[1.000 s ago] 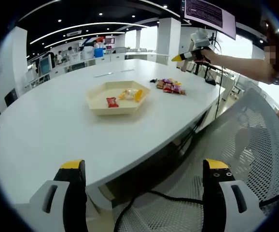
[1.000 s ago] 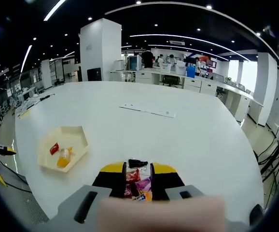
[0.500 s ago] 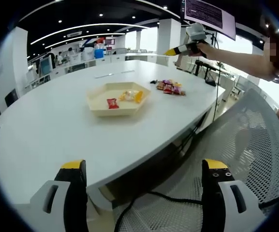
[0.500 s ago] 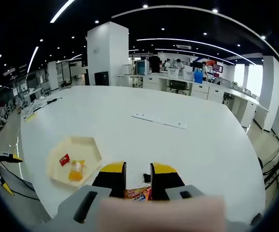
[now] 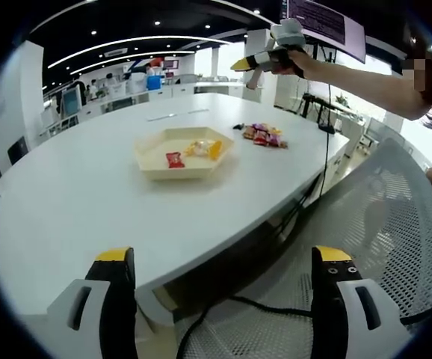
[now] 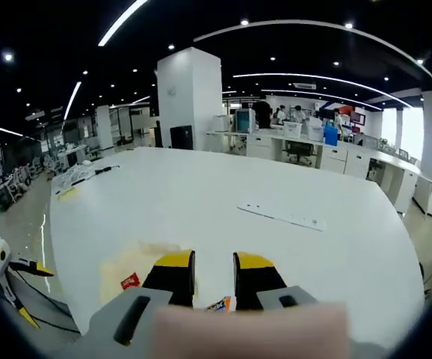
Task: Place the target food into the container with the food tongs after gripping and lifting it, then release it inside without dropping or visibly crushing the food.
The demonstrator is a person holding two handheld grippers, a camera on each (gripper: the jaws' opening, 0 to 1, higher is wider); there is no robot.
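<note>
The left gripper [image 5: 220, 265] hangs spread wide off the near edge of the white desk [image 5: 74, 194]. On the desk sits a cream tray [image 5: 184, 151] holding a few snacks, with a heap of snack packets [image 5: 264, 134] just beyond. The right gripper [image 6: 206, 274], jaws close together with a gap, hovers high above them.

The left gripper view sits low and back from the near edge of the table [image 5: 89, 194], looking across it toward the far office. The tray [image 5: 184, 152] lies well ahead, mid-table. The right gripper view hangs above the table [image 6: 223, 202], facing along it toward the far desks, the tray [image 6: 130, 265] near below. Both views share the tabletop and tray.
</note>
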